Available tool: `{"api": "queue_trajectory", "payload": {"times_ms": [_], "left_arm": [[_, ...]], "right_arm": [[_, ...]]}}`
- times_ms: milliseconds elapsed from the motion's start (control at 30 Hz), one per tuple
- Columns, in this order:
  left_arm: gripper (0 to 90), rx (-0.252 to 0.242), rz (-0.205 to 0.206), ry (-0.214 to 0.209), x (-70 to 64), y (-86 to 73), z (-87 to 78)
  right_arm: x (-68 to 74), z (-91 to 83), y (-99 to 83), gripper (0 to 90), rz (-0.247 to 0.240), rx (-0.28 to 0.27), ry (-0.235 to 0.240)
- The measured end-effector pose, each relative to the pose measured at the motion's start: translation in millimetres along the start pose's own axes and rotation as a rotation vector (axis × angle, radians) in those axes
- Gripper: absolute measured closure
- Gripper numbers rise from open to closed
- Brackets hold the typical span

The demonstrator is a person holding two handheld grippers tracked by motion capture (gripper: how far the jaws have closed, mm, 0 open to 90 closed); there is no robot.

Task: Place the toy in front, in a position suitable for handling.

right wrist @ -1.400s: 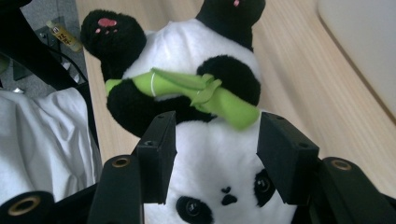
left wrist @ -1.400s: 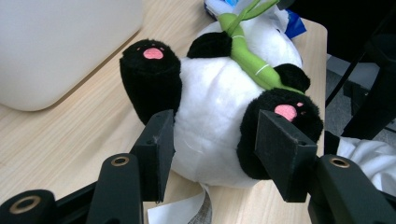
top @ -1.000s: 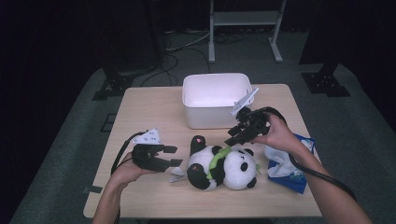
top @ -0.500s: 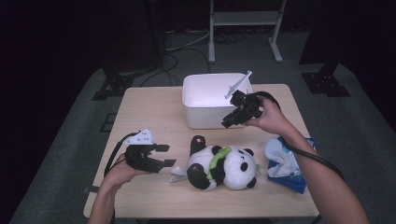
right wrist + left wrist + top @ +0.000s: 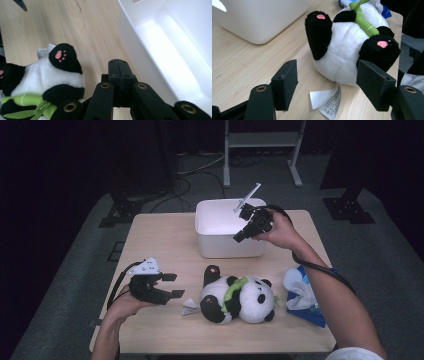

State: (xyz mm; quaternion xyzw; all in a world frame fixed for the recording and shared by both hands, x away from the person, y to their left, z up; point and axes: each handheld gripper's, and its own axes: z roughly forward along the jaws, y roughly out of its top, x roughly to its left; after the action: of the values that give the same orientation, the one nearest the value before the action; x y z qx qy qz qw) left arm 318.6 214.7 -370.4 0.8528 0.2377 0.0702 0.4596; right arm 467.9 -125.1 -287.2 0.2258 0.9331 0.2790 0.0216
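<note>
A black-and-white panda plush [image 5: 240,297] with a green bamboo sprig lies on its back at the table's front centre. My left gripper [image 5: 173,285] rests open just left of it. In the left gripper view the jaws [image 5: 328,80] frame the panda's rear [image 5: 347,50] and its paper tag [image 5: 327,100] without touching them. My right gripper [image 5: 240,238] hovers over the front right rim of the white bin [image 5: 225,247]. Its pads [image 5: 119,67] are pressed together with nothing between them, above the bin wall [image 5: 140,50] and the panda [image 5: 50,72].
A blue bag with crumpled white material [image 5: 305,295] lies right of the panda, under my right forearm. The white bin [image 5: 257,20] stands at the table's back centre. Bare wood stretches along the left half of the table. Dark floor and stands surround it.
My right gripper rose from beside the panda and blue bag and moved back to the bin's right front rim. The left gripper drifted slightly left and stayed open.
</note>
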Motion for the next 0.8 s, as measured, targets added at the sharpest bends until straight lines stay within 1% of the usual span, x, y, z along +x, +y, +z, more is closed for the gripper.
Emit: {"api": "queue_trajectory", "payload": {"times_ms": [133,300,367,400,567,633,800], "left_arm": [[32.0,-0.003,-0.006,0.000,1.4,-1.0,-1.2],[32.0,-0.010,-0.007,0.002,2.8,-1.3,-2.7],[32.0,-0.011,-0.007,0.004,3.0,-1.2,-3.3],[32.0,-0.013,-0.009,0.004,2.9,-1.2,-3.5],[31.6,-0.007,-0.008,-0.002,2.6,-1.8,-1.3],[31.6,-0.005,-0.005,-0.003,2.9,-2.0,-1.1],[31.6,-0.008,-0.008,-0.003,4.2,-2.7,-1.8]], "right_arm": [[-10.2,1.8,6.2,89.7,0.013,-0.001,-0.017],[-21.6,6.1,13.5,89.7,0.039,-0.002,-0.021],[-25.7,8.3,16.4,89.7,0.035,-0.005,-0.029],[-27.3,9.7,17.7,89.7,0.041,-0.010,-0.026],[-34.5,17.2,22.9,89.7,0.061,0.010,-0.045],[-37.9,20.0,23.6,89.7,0.077,0.014,-0.045],[-43.3,30.7,23.6,89.7,0.086,0.041,-0.049]]}}
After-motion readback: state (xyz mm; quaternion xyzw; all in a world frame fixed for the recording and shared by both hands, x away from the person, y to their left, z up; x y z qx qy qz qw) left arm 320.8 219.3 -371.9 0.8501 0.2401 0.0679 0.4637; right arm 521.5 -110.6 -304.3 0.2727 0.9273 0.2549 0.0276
